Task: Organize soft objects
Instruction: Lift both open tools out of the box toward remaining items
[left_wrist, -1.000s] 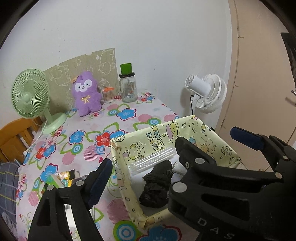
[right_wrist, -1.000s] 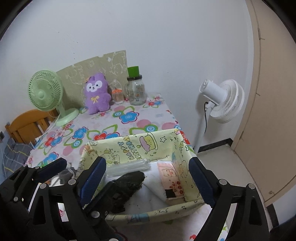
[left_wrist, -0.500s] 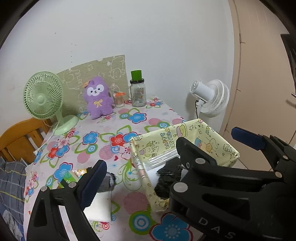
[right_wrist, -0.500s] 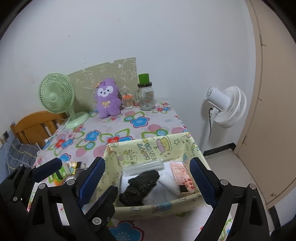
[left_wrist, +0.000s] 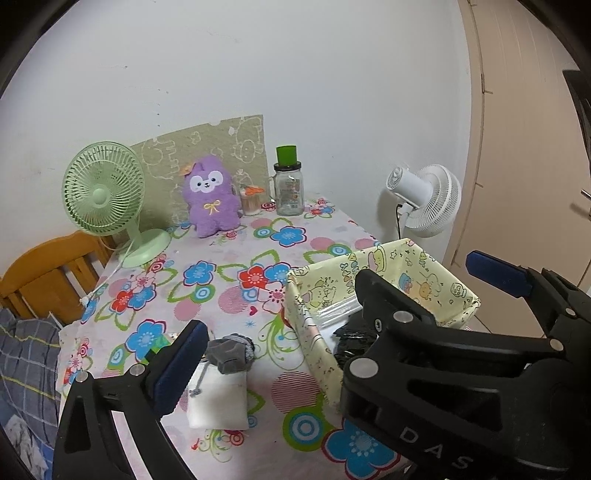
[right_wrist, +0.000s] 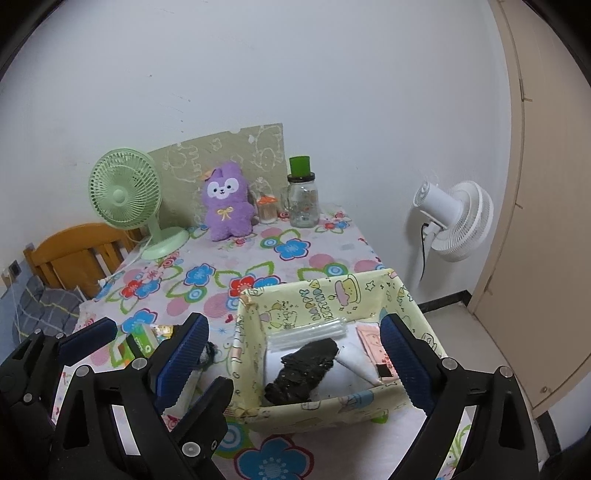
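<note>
A: Where do the soft things sit?

B: A black bundle (right_wrist: 303, 369) lies inside the yellow box (right_wrist: 334, 408) near the right edge of the tabletop (left_wrist: 236, 258). It rests on white cloth, with a clear plastic packet (right_wrist: 306, 330) behind it and a pink card (right_wrist: 373, 343) to its right.

A: Anything outside the box?

B: A gray sock (left_wrist: 231, 352) lies on the tabletop left of the box, touching a white folded cloth (left_wrist: 218, 398). A purple plush (left_wrist: 212, 201) stands upright at the back, between a green fan (left_wrist: 101, 192) and a glass jar (left_wrist: 290, 188).

A: And the tools?

B: The left tool (left_wrist: 343, 314) has its jaws opening, already wide, with nothing pressed between them; the sock shows just beside its left finger. The right tool (right_wrist: 291, 354) is also opening, wide apart; the box and bundle show in the gap, but the pads touch neither.

A: Anything beyond the tabletop?

B: A white fan (right_wrist: 454, 221) stands on the wall side to the right, and a wooden chair (right_wrist: 74, 254) sits at the left.
</note>
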